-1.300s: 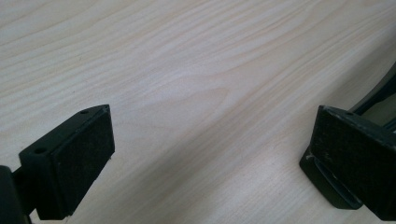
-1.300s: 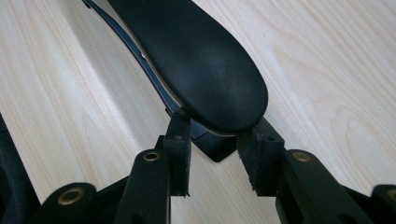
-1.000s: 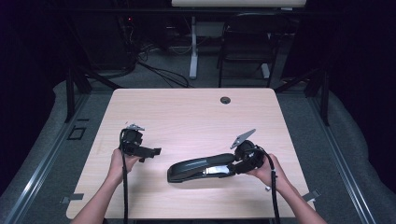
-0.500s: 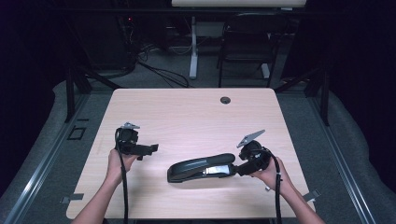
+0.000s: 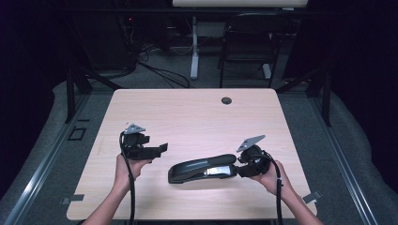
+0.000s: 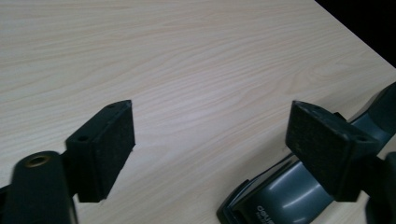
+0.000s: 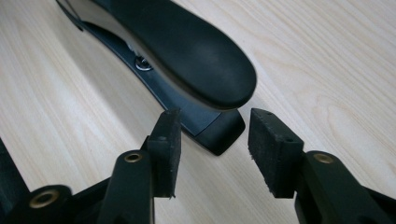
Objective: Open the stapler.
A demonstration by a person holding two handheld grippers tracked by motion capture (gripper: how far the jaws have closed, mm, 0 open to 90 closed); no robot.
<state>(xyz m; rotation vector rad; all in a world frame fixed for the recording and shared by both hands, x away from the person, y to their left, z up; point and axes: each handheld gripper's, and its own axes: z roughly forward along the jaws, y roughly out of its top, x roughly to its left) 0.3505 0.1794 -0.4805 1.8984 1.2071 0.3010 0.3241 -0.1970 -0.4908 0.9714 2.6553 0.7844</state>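
While I am holding my right tool [image 7: 212,154] open at the back end of the stapler [image 5: 202,168], nothing is being gripped yet. It is lying flat on the worktop [image 5: 197,112], between my two tools. My left tool [image 6: 210,140] is hanging wide open near the front. If I am squeezing only the tip, the stapler may be slipping out or spinning away.

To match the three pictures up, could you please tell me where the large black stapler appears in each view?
High view: the stapler lies on the table, near its front edge, between the two grippers.
Left gripper view: its grey front end shows at the bottom right, partly behind the right-hand jaw.
Right gripper view: its rounded black rear end reaches from the top left down towards the open jaws.
Shared landmark: the pale wood-grain tabletop.
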